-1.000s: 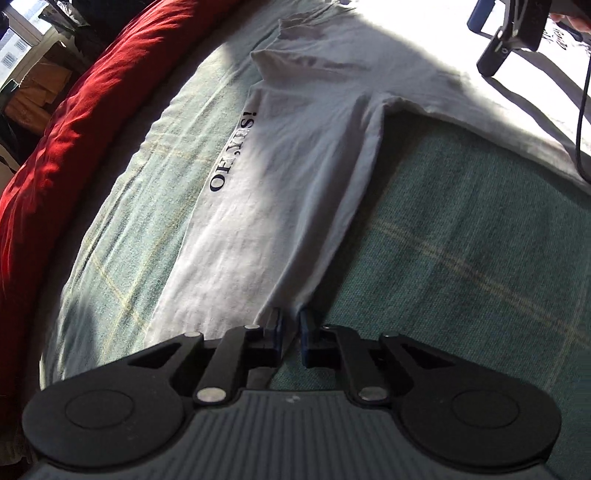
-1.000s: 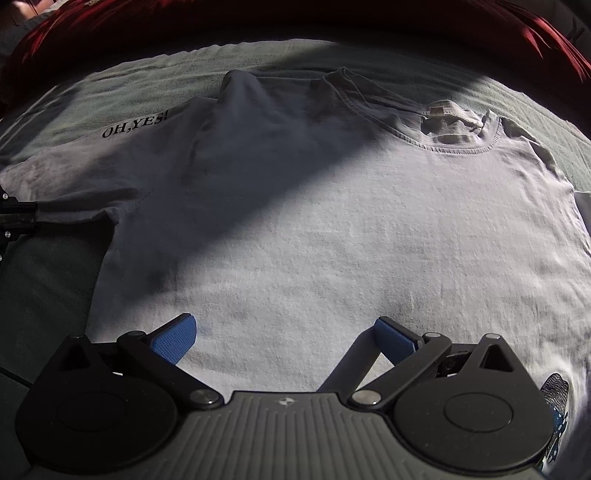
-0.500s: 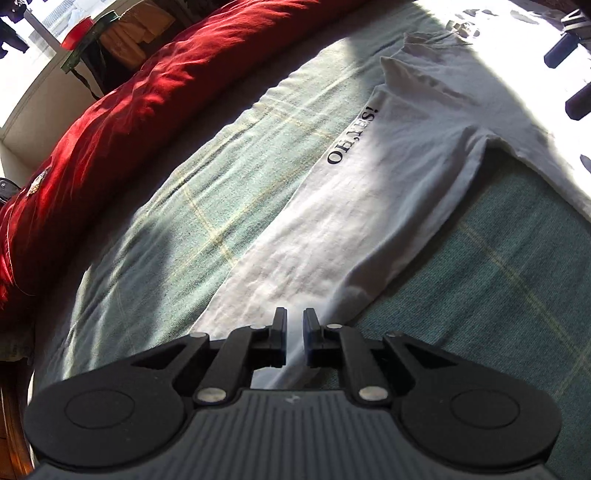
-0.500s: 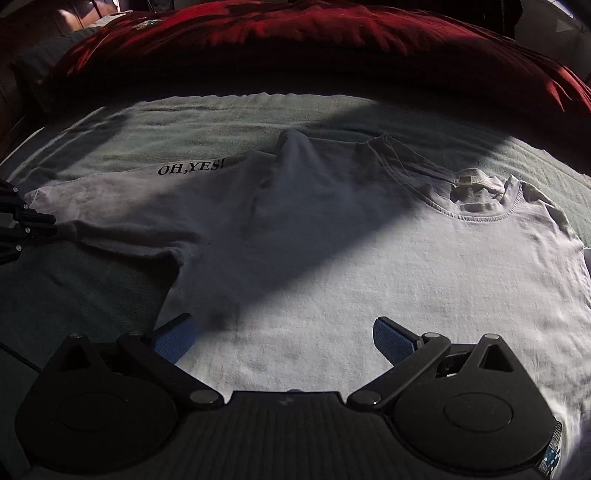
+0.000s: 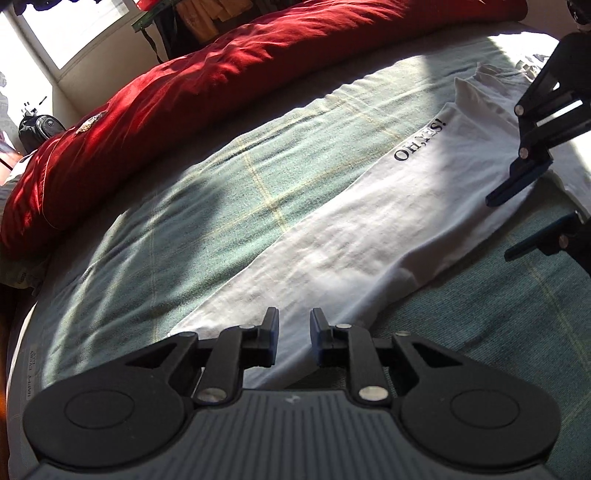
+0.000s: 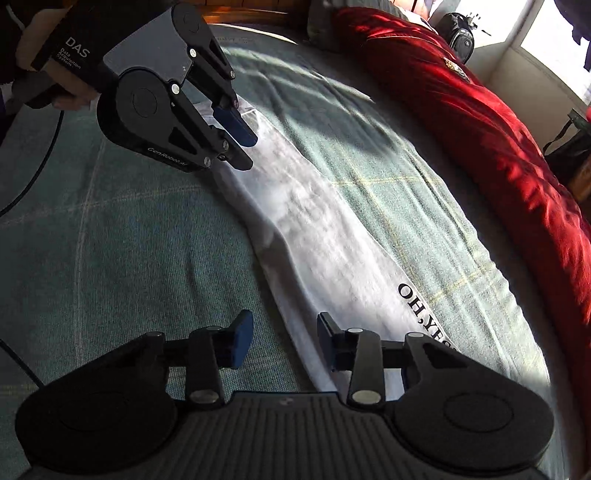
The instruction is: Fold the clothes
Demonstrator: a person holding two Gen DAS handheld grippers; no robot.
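Note:
A white shirt's long sleeve (image 5: 369, 236) printed "OH,YES!" (image 5: 419, 142) lies stretched flat on the green checked bedspread (image 5: 184, 221). My left gripper (image 5: 293, 325) hovers over its cuff end. Its jaws are opening, a narrow gap shows, and the pads press on nothing. In the right wrist view the sleeve (image 6: 332, 240) runs from my right gripper (image 6: 285, 332) up to the left gripper (image 6: 247, 153). The right jaws are closing with the sleeve's edge between them, pads still apart from it. The left wrist view shows the right gripper (image 5: 498, 229) near the underarm.
A red duvet (image 5: 221, 74) is piled along the bed's far side. A black backpack (image 5: 40, 129) sits on the floor below a bright window (image 5: 74, 29). A hand (image 6: 70, 92) holds the left gripper, and a cable (image 6: 37, 177) trails over the bedspread.
The left jaws went from shut at the cuff to slightly parted. The right gripper swung from over the shirt's body to the sleeve, rolled, and its wide jaws narrowed.

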